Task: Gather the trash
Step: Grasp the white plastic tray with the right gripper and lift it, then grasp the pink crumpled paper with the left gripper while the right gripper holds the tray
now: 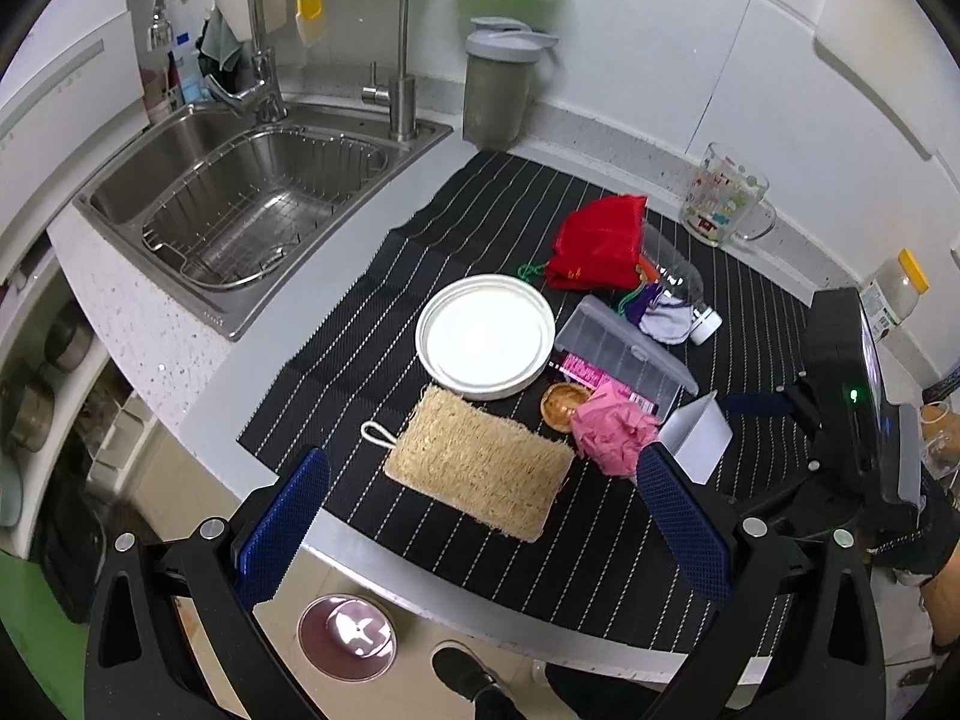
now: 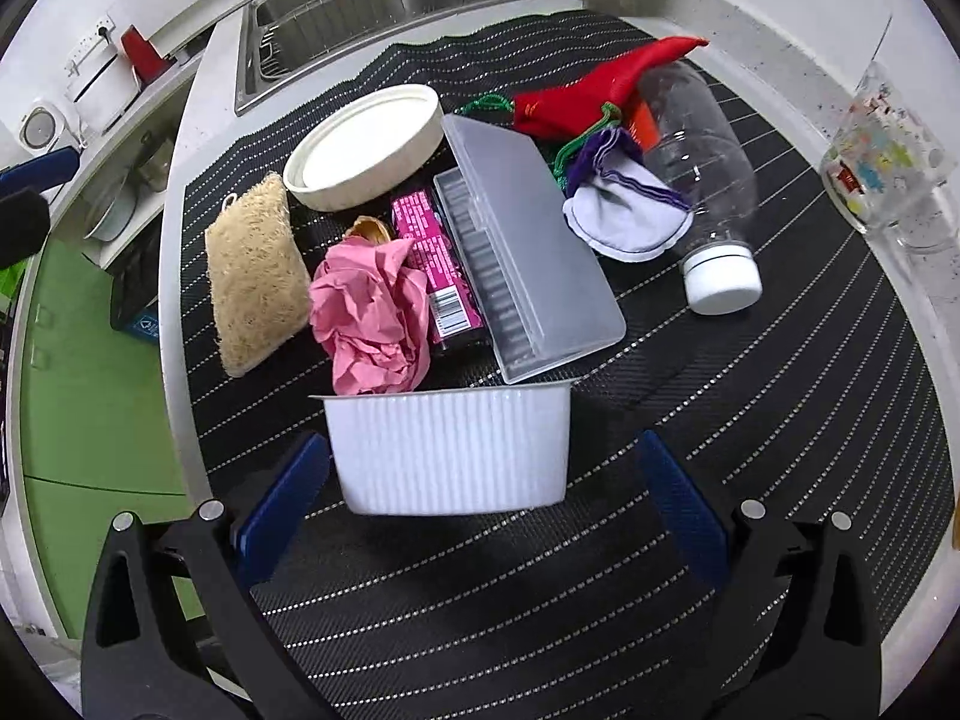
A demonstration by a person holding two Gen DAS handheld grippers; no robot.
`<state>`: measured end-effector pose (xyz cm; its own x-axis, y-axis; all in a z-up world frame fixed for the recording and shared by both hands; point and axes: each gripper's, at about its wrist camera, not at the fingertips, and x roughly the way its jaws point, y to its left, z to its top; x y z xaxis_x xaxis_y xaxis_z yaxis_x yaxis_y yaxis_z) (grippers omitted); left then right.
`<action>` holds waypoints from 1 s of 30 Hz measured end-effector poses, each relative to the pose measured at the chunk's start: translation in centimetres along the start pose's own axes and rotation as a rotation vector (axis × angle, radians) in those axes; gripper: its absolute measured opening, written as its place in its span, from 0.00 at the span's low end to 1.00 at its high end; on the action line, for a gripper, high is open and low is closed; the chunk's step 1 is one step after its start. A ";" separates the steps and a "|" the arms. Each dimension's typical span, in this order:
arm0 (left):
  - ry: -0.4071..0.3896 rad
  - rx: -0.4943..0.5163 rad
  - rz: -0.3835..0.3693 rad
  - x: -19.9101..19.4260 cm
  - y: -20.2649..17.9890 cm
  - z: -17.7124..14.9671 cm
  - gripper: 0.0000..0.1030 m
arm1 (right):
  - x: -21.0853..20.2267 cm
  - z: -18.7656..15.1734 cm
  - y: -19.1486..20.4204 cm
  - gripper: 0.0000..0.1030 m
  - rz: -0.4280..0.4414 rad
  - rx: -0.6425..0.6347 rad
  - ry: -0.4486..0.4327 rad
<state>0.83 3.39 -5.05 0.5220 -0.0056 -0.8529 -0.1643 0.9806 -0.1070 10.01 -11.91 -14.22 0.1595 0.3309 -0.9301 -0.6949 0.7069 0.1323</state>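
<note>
Trash lies on a black striped mat (image 1: 456, 228): a crumpled pink paper (image 2: 372, 312), a pink snack wrapper (image 2: 435, 264), a clear plastic bottle (image 2: 696, 162) with a white cap, and a brown shell (image 1: 564, 405). A white ribbed plastic cup (image 2: 450, 450) lies on its side between the spread fingers of my right gripper (image 2: 483, 507), which is open; whether they touch the cup is unclear. My left gripper (image 1: 483, 522) is open and hovers over the counter's front edge, just in front of a loofah sponge (image 1: 480, 468).
A white round lid (image 1: 486, 336), a clear plastic box (image 2: 528, 246), a red cloth (image 1: 600, 240) and a purple-white pouch (image 2: 624, 210) crowd the mat. The sink (image 1: 240, 210) is at the left, a printed glass mug (image 1: 723, 195) at the back right. A pink round bin (image 1: 348, 636) and a shoe (image 1: 462, 672) are on the floor.
</note>
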 end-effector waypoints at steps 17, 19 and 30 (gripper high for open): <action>0.033 0.093 -0.096 1.9 -3.7 0.5 0.95 | -5.5 -1.7 -1.9 0.66 0.003 0.040 -0.055; 0.048 0.117 -0.119 2.7 -4.6 0.7 0.95 | -6.4 -2.2 -3.0 0.66 -0.001 0.079 -0.065; 0.195 0.173 -0.155 9.1 -7.5 0.8 0.42 | -7.8 -4.3 -7.2 0.66 -0.015 0.195 -0.101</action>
<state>7.46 -3.90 -11.61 0.3565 -0.1791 -0.9170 0.0585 0.9838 -0.1693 10.75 -22.32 -9.40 0.2448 0.3732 -0.8949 -0.5446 0.8166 0.1916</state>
